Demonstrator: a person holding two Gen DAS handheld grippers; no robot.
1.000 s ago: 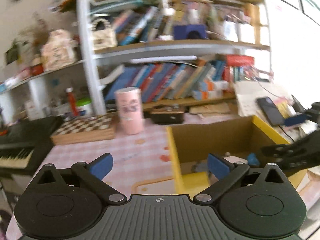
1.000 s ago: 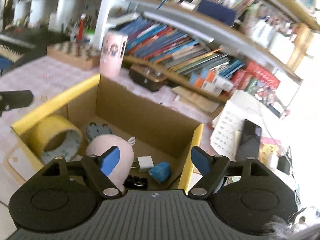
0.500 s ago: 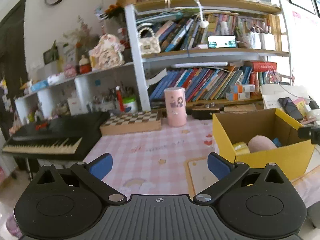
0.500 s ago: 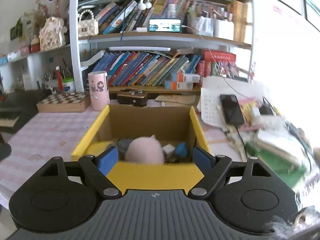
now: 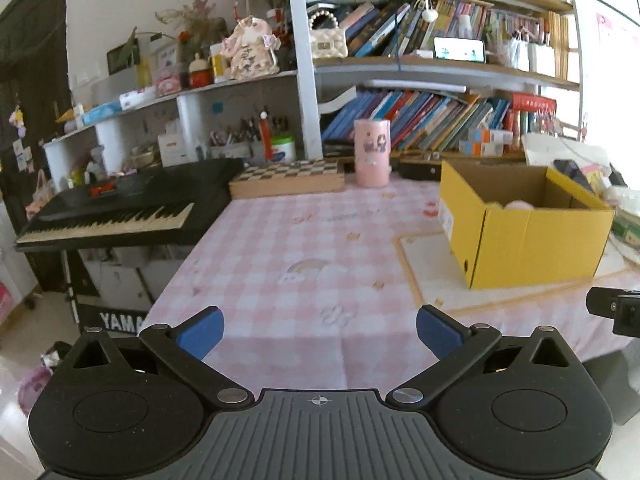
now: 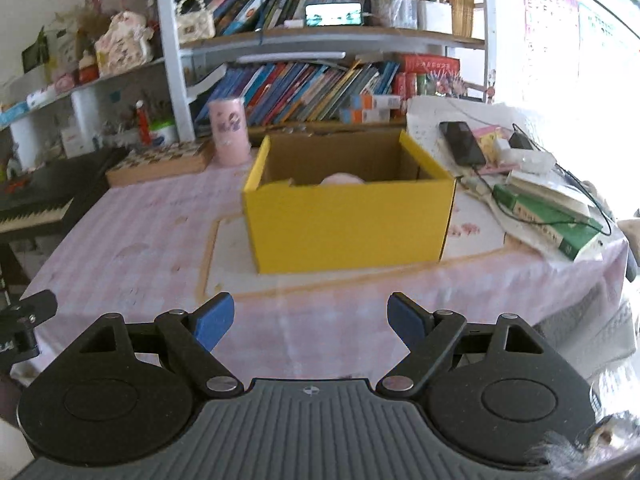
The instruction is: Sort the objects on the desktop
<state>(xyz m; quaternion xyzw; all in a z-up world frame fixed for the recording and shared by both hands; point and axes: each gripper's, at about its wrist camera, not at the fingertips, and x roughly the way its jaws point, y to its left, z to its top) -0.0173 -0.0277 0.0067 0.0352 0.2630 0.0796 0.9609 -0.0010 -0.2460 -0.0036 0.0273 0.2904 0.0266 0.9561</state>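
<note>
Left wrist view: the left gripper (image 5: 320, 326) is held with jaws spread and empty. The box (image 5: 528, 240) lies ahead to the right, well apart, a pink item (image 5: 518, 204) inside.

Right wrist view: the right gripper (image 6: 310, 322) is likewise spread and empty. The box (image 6: 348, 216) lies straight ahead, its long axis crosswise; the right gripper is judged nearer.

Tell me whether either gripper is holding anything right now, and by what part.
Nothing is held. The left gripper and right gripper both have open, empty jaws, short of the yellow box.
</note>
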